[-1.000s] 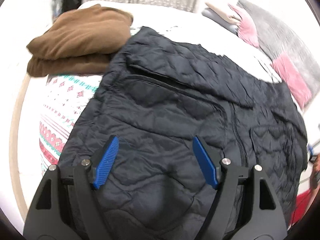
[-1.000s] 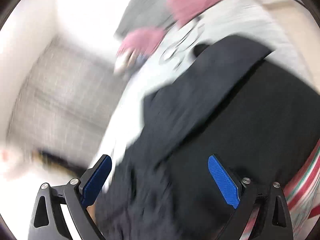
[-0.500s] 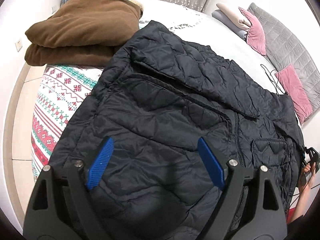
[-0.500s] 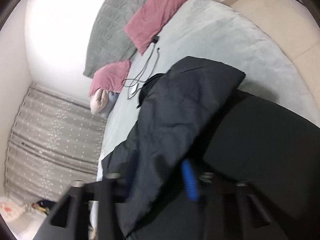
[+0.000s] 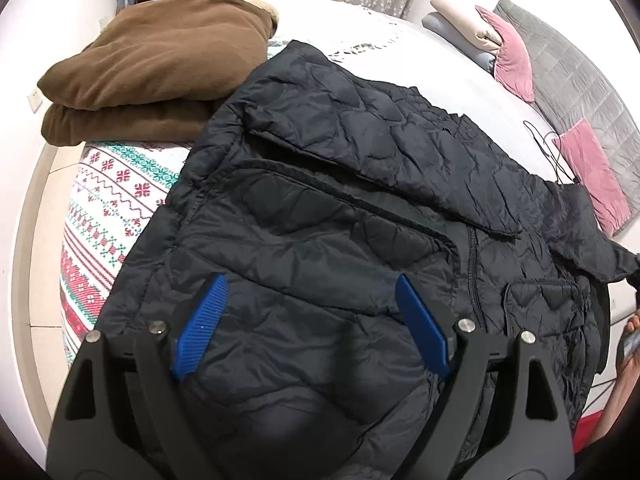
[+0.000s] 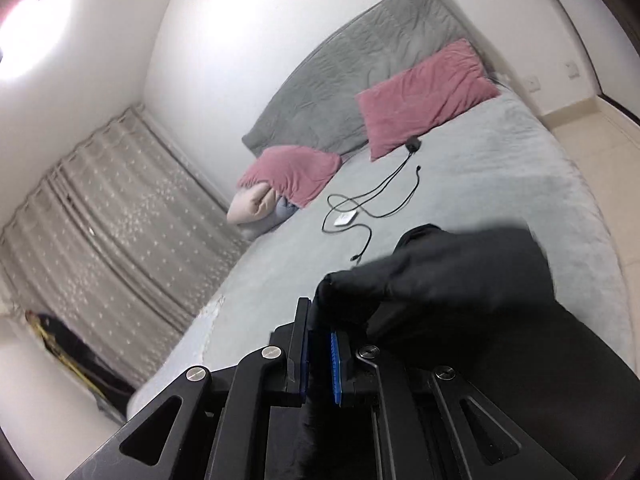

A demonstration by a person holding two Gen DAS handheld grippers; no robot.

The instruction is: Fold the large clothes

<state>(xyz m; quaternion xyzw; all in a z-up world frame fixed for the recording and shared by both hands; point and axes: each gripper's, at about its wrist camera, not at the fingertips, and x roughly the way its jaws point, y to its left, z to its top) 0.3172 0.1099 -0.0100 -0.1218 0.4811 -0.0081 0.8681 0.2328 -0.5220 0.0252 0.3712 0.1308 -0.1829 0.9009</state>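
Note:
A black quilted jacket [image 5: 340,216] lies spread on the bed, one sleeve folded across its chest. My left gripper [image 5: 310,300] is open and empty, hovering above the jacket's lower front. My right gripper [image 6: 320,344] is shut on a fold of the black jacket [image 6: 452,280] and holds that part lifted above the grey bedspread [image 6: 500,168].
A folded brown blanket [image 5: 160,68] lies at the far left on a patterned red-and-green cover [image 5: 108,216]. Pink pillows [image 6: 424,96], a grey quilt [image 6: 360,68] and a black charger cable [image 6: 372,200] are at the head of the bed. Curtains [image 6: 112,216] hang beyond.
My right gripper went from wide open to shut on the jacket's edge and lifted it. My left gripper stayed open and drew back slightly over the jacket.

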